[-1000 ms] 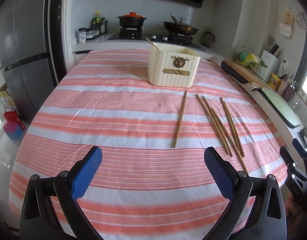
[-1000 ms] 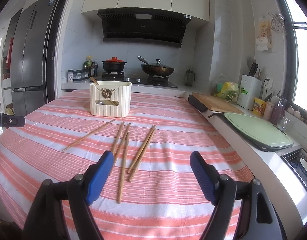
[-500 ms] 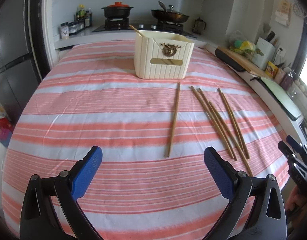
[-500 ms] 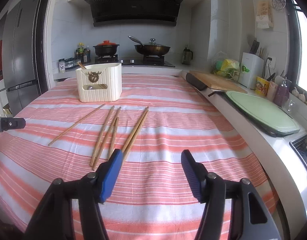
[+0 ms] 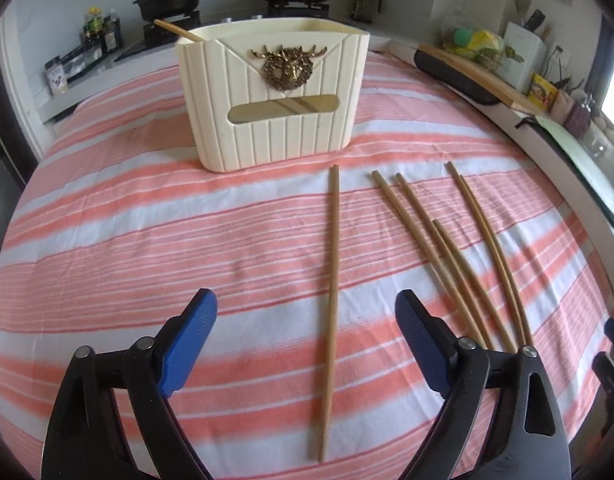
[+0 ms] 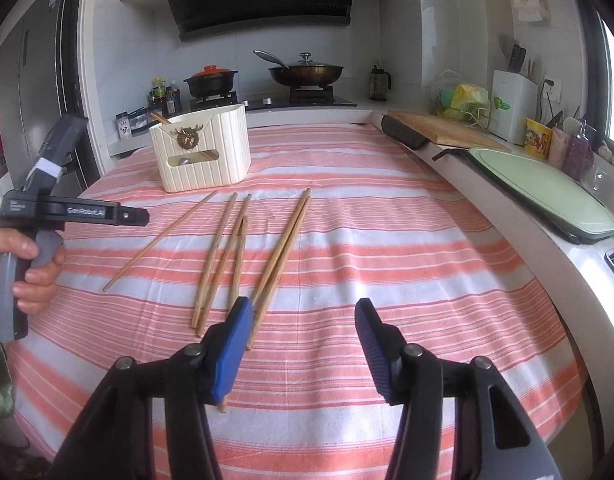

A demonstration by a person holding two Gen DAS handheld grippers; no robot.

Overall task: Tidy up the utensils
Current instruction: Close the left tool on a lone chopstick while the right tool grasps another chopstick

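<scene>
— Where's the lone chopstick (image 5: pixel 331 256)?

— Flat on the striped tabletop (image 5: pixel 107 216), directly between my left fingers (image 5: pixel 195 336). Long axis runs straight away from me toward the cream holder (image 5: pixel 273 120). Left gripper (image 5: pixel 307 344) spread wide, empty.

— And the right?

— Right gripper (image 6: pixel 303 344) also spread, empty. The loose bundle of five (image 6: pixel 247 256) lies ahead and left of it, one stick passing under its left finger.

— Which hand goes first?

— Left, I judge: it already straddles the stick and needs only to drop and close across it.

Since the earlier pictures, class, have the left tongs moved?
Yes. The left tongs moved forward toward the cream holder, which looms larger; the lone chopstick lies between the open jaws.
</scene>
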